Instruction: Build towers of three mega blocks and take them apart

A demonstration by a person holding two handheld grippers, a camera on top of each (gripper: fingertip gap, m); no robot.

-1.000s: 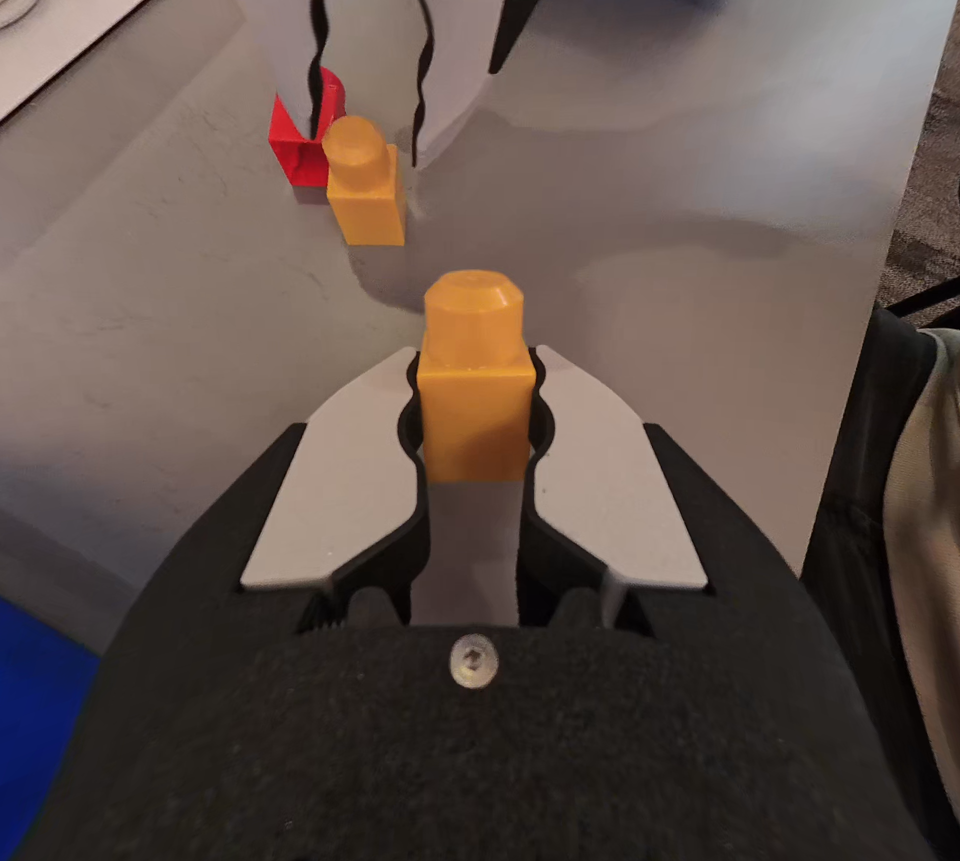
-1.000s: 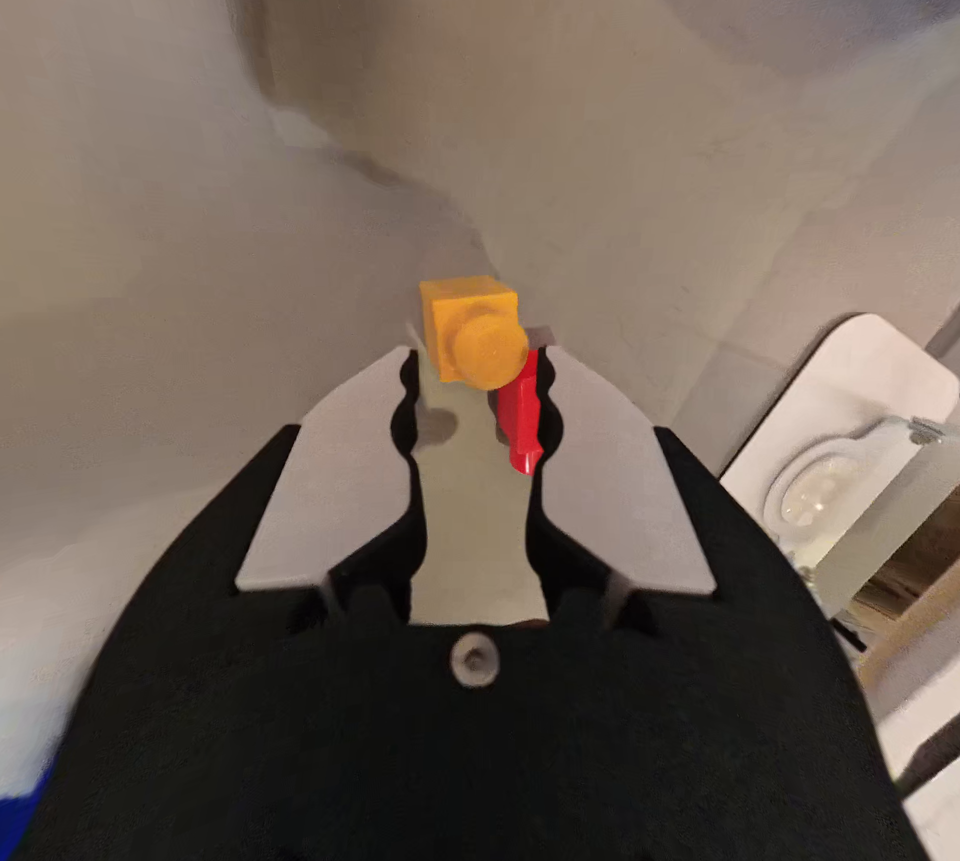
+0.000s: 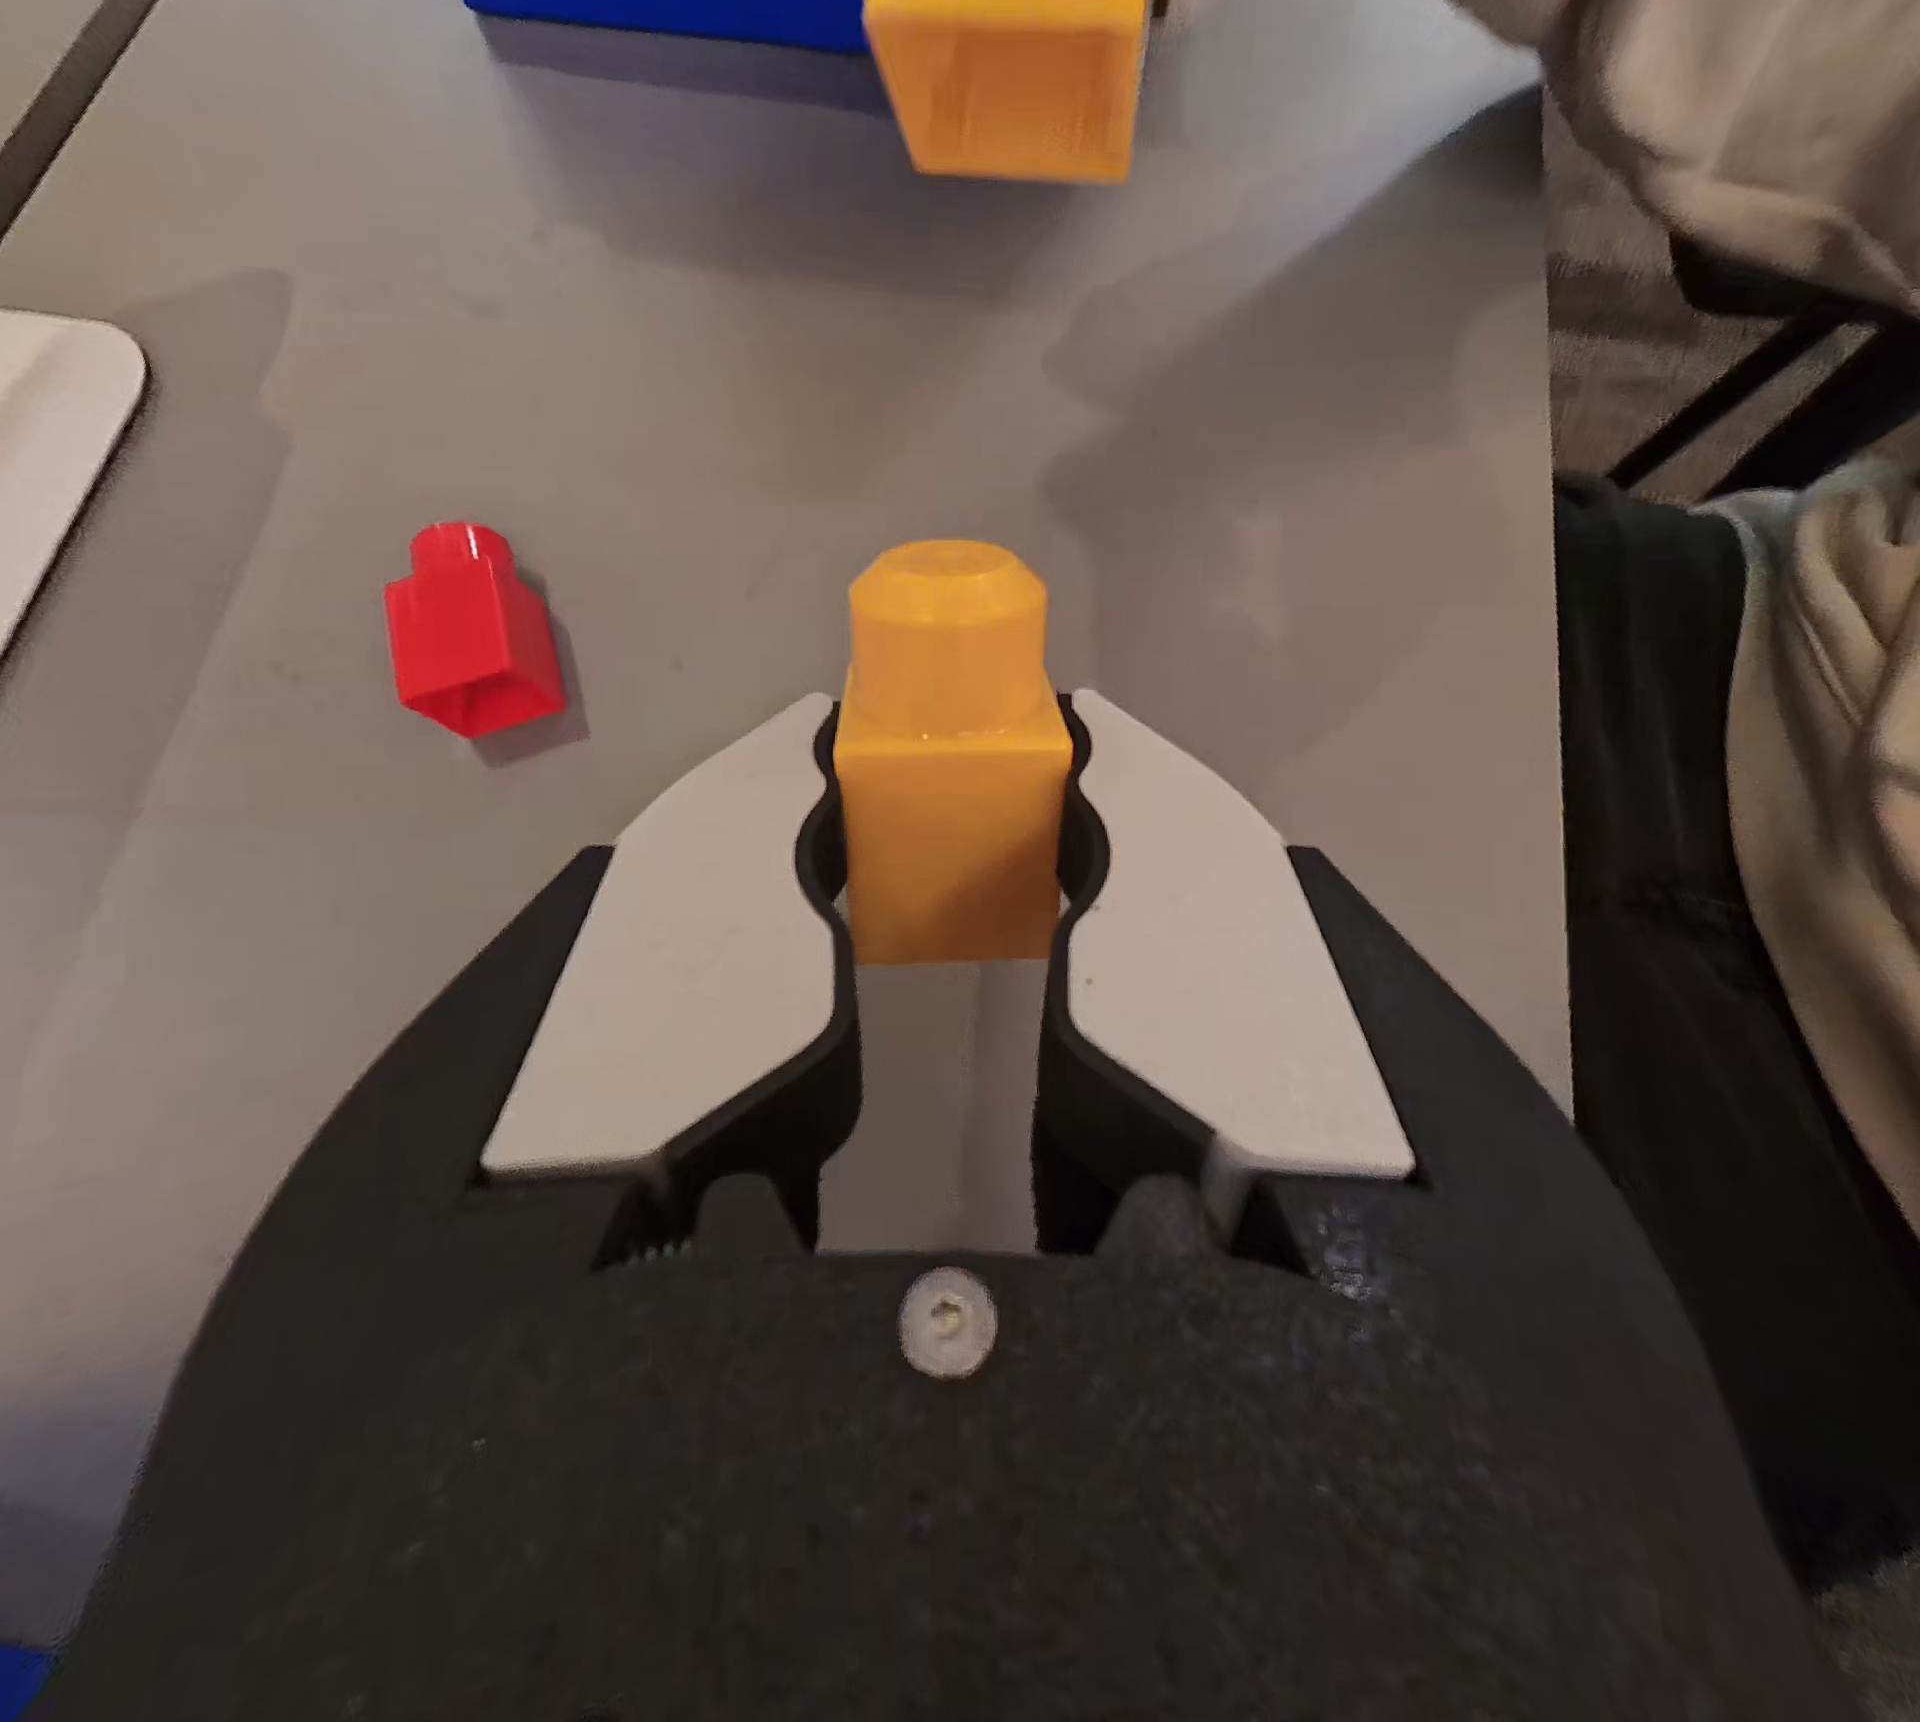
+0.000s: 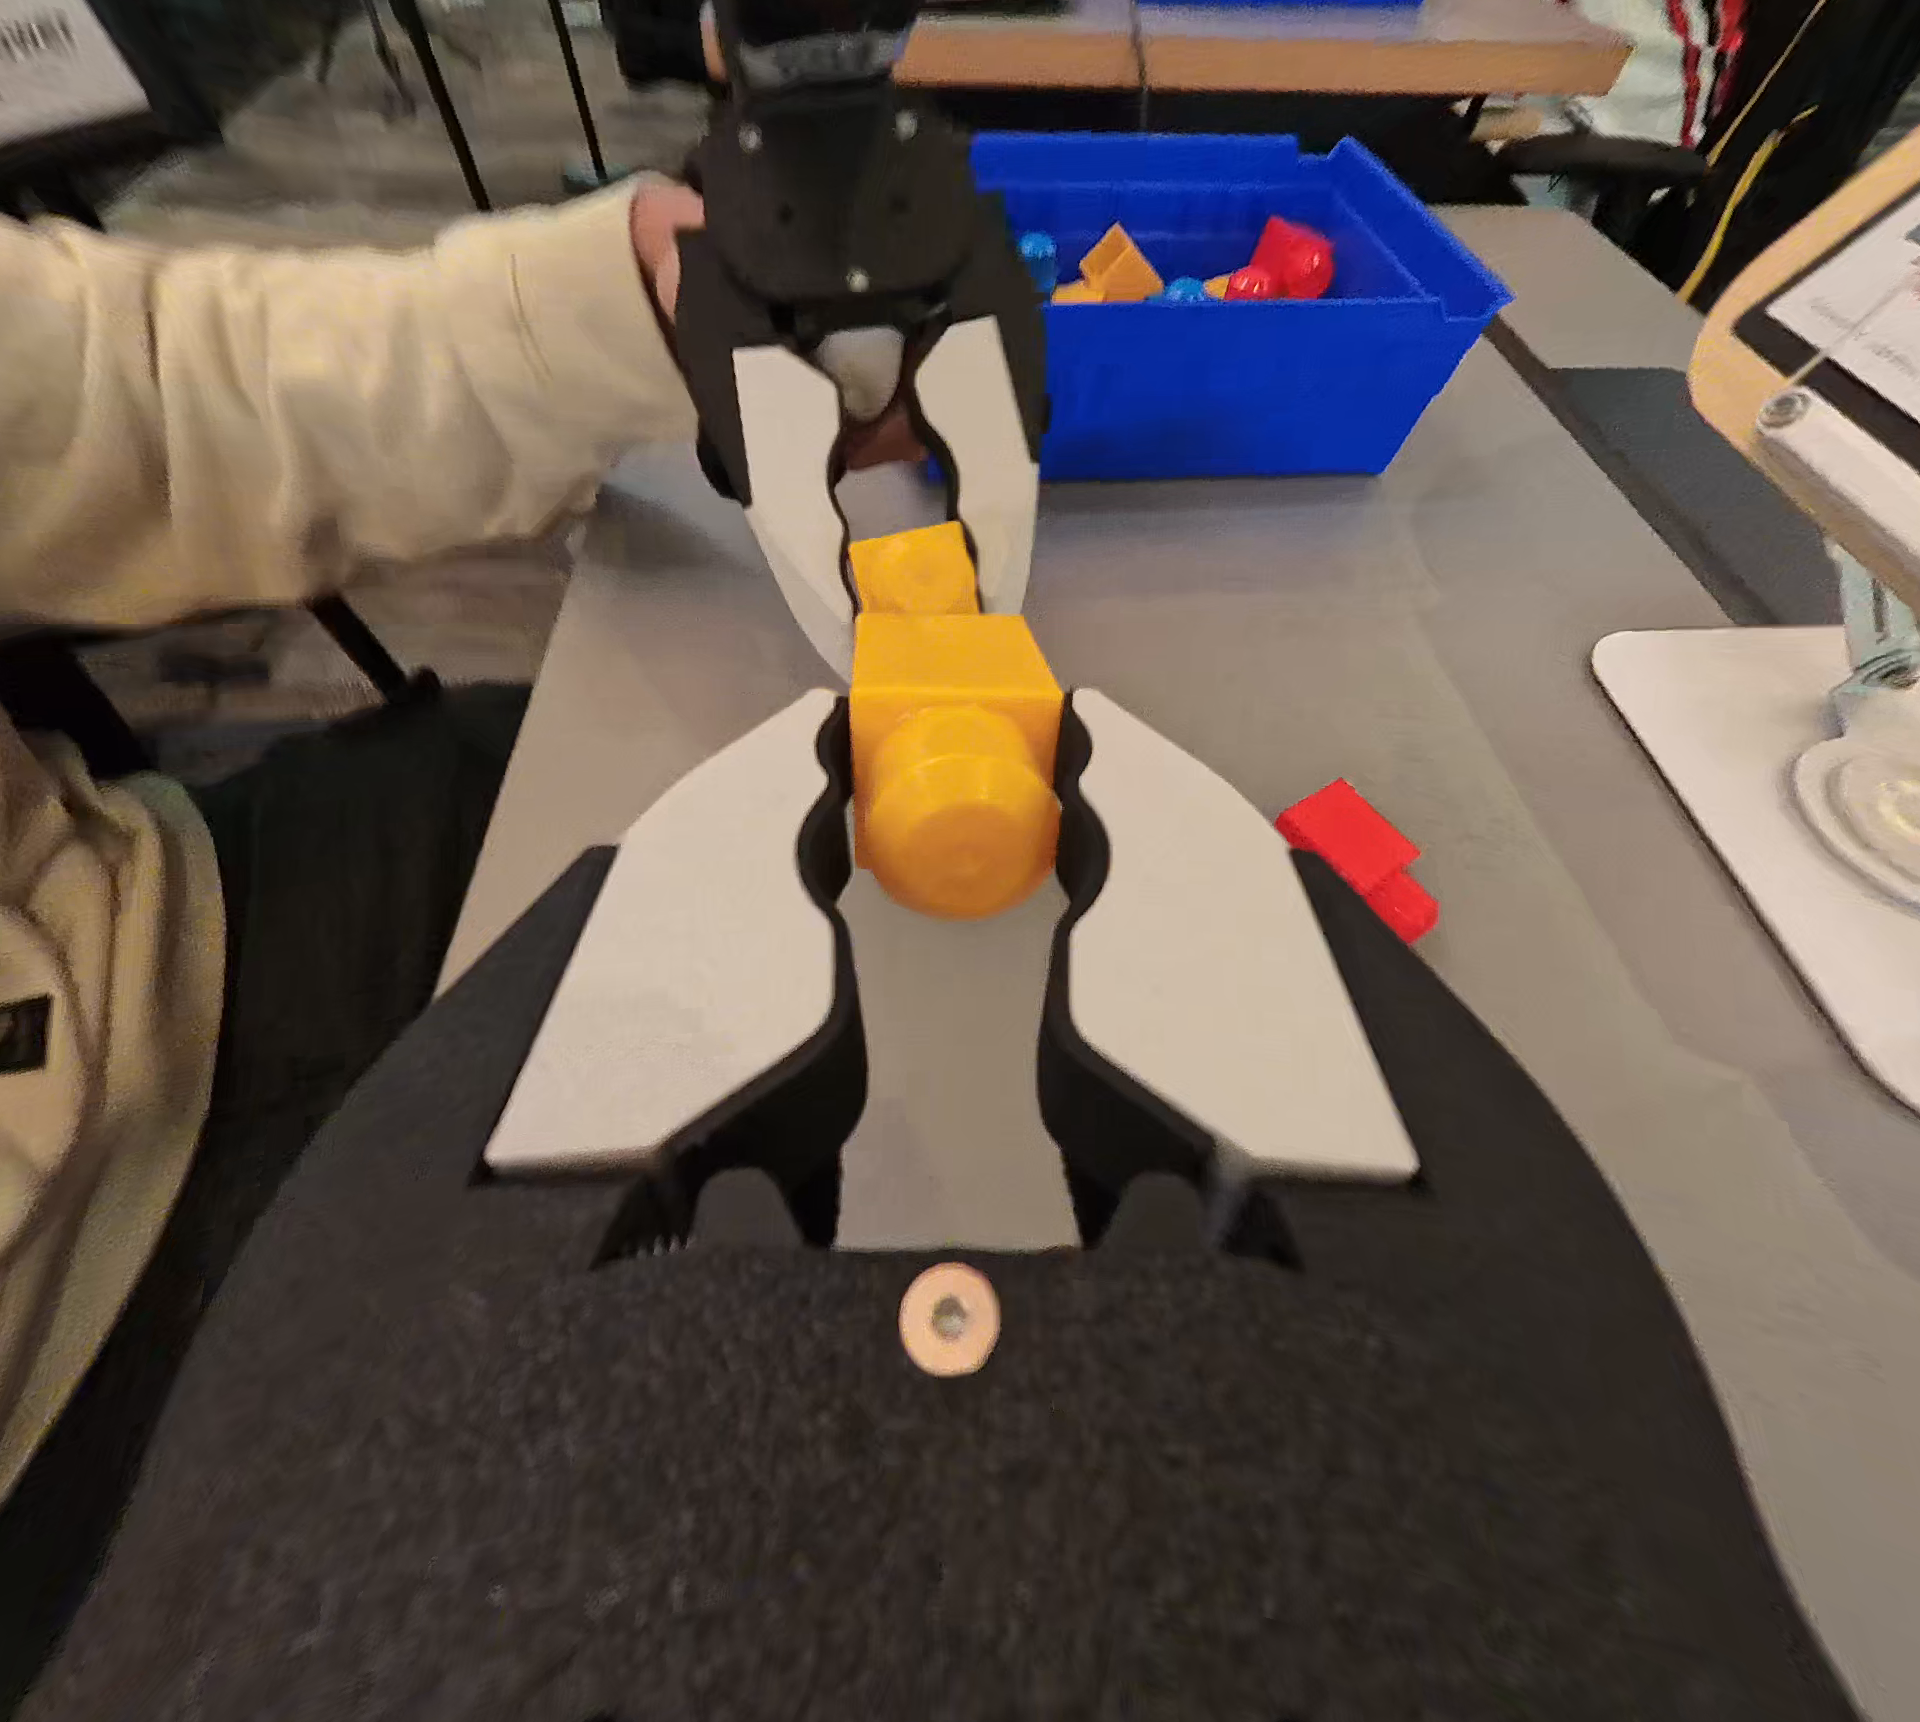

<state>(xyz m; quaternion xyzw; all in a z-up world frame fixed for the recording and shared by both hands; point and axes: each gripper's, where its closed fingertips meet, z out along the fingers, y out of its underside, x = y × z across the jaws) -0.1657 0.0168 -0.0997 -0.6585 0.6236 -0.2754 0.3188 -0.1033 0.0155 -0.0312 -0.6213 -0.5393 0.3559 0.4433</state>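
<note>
The left gripper [image 3: 951, 799] is clamping an orange block [image 3: 951, 831], stud up. The right gripper [image 4: 956, 789] is clenching a second orange block [image 4: 951, 737] above, hollow base facing down toward that stud. The red block [image 3: 473, 644] is lying on the counter [image 3: 727, 322], left.

The right gripper [image 4: 956, 799] has its jaws pressed on an orange mega block [image 4: 951, 737], stud turned toward the camera. Just beyond, the left gripper [image 4: 914, 576], held by a hand in a cream sleeve [image 4: 332, 405], grips a second orange block [image 4: 912, 571], the two blocks nearly meeting. A red block [image 4: 1356, 851] lies on its side on the grey surface [image 4: 1299, 633]. Behind stands a blue bin [image 4: 1247, 394] with loose blocks inside.
</note>
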